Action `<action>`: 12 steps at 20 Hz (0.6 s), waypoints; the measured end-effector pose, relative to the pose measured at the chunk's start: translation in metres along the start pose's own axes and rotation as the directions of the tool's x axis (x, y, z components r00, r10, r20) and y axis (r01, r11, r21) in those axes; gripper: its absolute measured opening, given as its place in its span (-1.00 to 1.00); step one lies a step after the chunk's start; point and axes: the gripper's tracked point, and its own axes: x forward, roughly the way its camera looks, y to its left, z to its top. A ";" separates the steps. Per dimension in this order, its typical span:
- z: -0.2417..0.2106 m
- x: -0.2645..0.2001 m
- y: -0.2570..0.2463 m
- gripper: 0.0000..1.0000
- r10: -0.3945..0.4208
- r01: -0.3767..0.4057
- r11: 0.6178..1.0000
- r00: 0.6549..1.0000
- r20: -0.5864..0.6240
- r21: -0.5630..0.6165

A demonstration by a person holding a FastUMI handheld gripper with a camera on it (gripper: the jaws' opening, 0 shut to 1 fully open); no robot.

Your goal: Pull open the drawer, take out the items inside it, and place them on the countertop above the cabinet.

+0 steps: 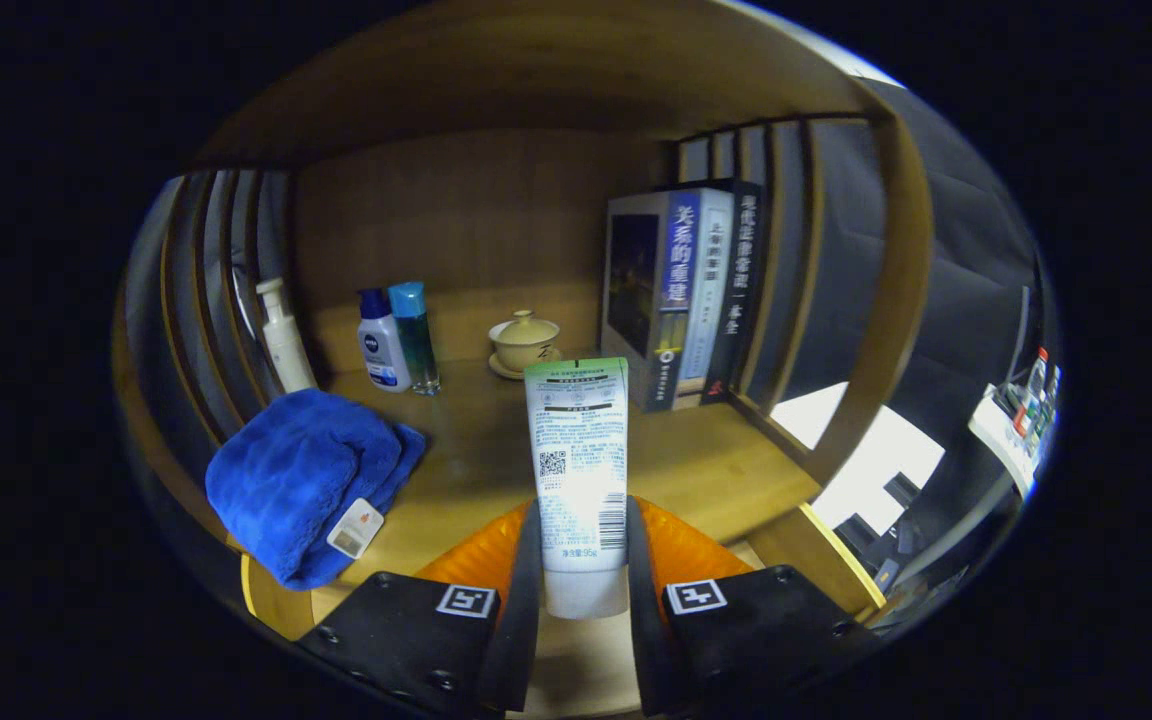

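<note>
One tube (pixel 579 470) between clamped tongs (pixel 583 560)

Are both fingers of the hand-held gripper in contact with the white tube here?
Touching. In the gripper view the hand-held gripper has the white tube upright between its fingers, each finger pressed flat against a side of the tube's lower end, no gap showing.

Tube gripped above the countertop

The gripper (pixel 584 560) clamped a white tube (pixel 578 470) between both fingers, upright over the wooden countertop (pixel 696 465); a blue towel (pixel 301 480) lay beside, books (pixel 681 295) beyond.
</note>
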 end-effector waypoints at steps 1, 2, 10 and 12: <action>-0.004 0.014 0.004 -0.03 0.021 -0.021 1.000 0.999 -0.038 -0.016; -0.010 0.025 0.007 -0.04 0.042 -0.044 0.999 0.996 -0.076 -0.026; 0.001 0.059 0.021 -0.01 0.139 -0.139 0.990 0.990 -0.032 -0.020; 0.000 0.068 0.024 0.01 0.155 -0.155 0.988 0.988 -0.021 -0.018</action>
